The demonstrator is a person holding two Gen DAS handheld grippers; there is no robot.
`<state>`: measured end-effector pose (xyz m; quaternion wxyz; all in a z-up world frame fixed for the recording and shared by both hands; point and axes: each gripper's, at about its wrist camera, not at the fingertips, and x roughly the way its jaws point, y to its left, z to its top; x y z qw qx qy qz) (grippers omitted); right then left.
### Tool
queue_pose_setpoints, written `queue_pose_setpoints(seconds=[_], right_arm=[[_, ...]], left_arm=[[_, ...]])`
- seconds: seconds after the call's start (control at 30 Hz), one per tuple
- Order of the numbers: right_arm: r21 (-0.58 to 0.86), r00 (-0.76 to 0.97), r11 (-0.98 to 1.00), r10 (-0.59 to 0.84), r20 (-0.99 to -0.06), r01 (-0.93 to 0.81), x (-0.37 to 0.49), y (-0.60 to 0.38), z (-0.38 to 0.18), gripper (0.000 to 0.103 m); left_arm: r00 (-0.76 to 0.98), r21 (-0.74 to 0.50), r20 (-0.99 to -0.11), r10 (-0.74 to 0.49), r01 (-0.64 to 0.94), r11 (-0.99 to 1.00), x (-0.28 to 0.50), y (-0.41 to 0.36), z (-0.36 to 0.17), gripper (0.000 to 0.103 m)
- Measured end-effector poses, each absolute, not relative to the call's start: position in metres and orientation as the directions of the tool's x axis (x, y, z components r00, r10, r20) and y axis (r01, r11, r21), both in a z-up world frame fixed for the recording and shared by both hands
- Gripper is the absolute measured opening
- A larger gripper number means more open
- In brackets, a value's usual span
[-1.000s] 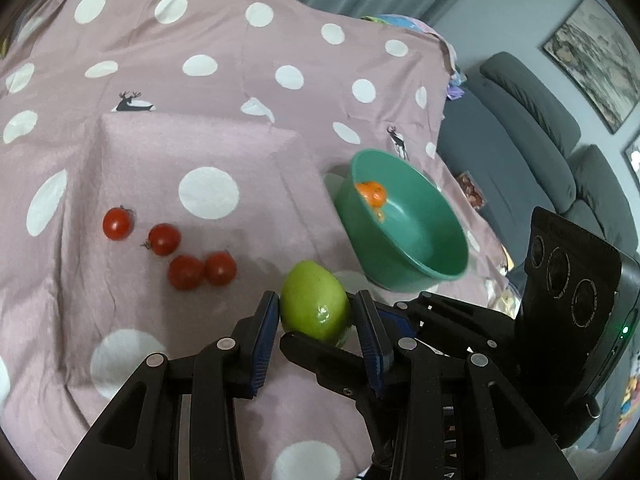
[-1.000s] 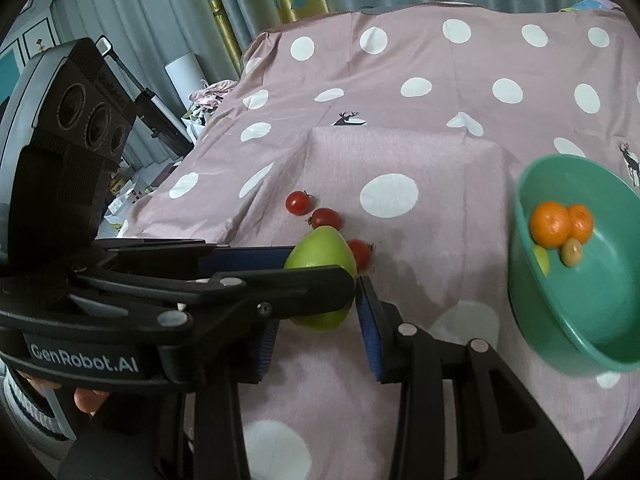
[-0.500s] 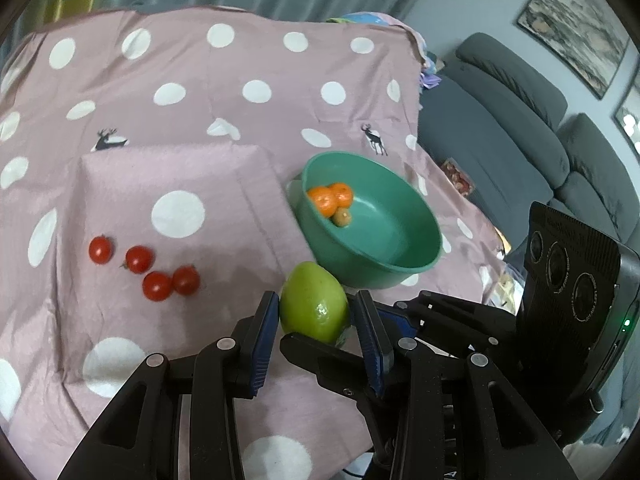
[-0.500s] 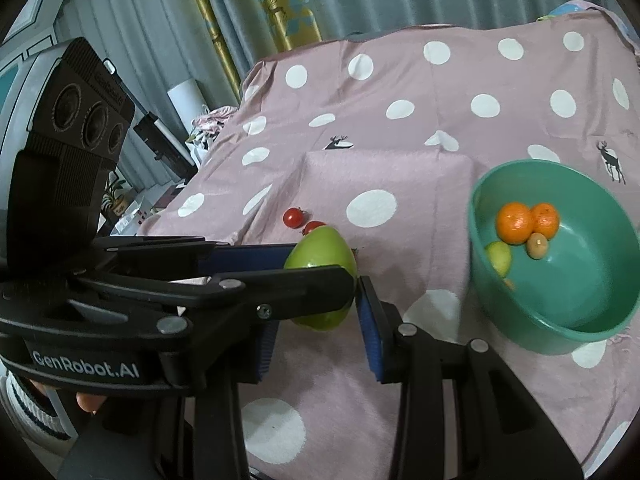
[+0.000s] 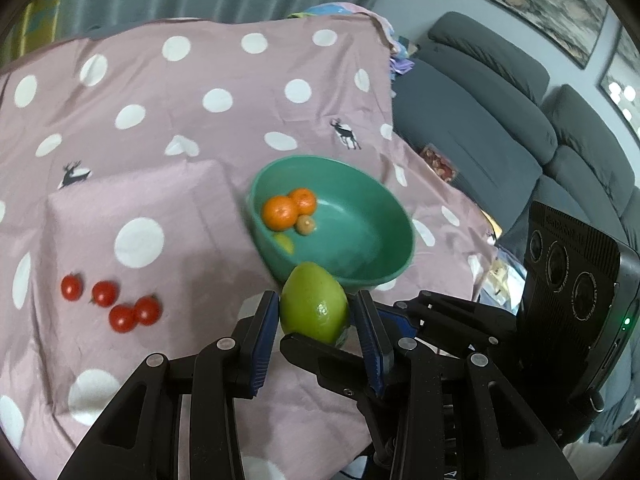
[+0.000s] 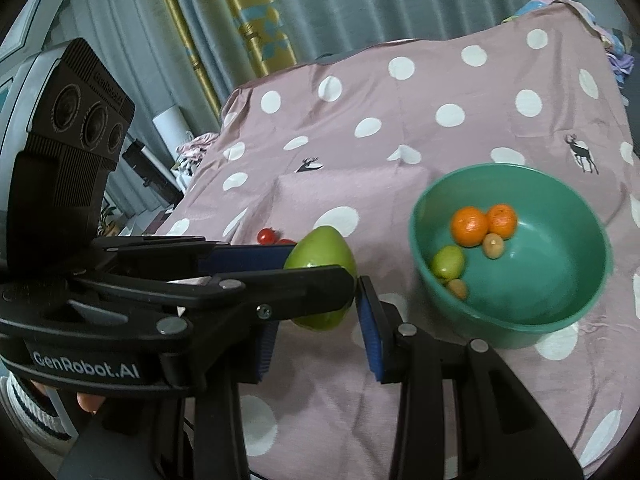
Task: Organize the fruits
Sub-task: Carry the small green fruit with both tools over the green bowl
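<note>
Green fruit: a big green fruit (image 5: 314, 304) sits low in the middle of the left wrist view, lifted clear of the cloth, right in front of the bowl's near rim!
Left claw: the left claw (image 5: 315, 325) is clamped on the green fruit, blue pads pressed to both of its sides.
Right claw: the right claw (image 6: 316, 320) is in on it too. The fruit (image 6: 322, 254) sits between its blue pads, but the left claw's finger crosses in front, so I can't tell if those pads press.
Bowl: a teal bowl (image 5: 384, 216) stands just beyond the fruit, at frame centre.
Bowl contents: two oranges (image 6: 470, 226) touching, a small green fruit (image 6: 448, 262), and two small brownish fruits (image 6: 493, 245), all toward the bowl's left side.
Tomatoes: four cherry tomatoes (image 5: 106, 293) in a loose row on the cloth, left of frame, well apart from the bowl.
Cloth: a pink tablecloth (image 5: 168, 128) with white dots and little deer covers the table.
Background: grey sofa (image 5: 500, 112) at upper right, curtains (image 6: 248, 20) behind.
</note>
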<state>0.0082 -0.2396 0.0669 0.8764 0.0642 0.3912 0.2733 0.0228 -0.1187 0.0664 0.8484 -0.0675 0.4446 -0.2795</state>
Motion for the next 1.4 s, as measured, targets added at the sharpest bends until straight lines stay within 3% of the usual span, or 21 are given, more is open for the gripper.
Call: queue_pose_setpoints(seconds=[1.4], right_arm=[[0.360,0.609,0.900,0.432,-0.665,-0.246,0.043,-0.324,0.043,0.038]], left_arm=[[0.309,-0.365,-0.757,-0.576,0.532,0.764,0.078,-0.209,0.045,0.039]])
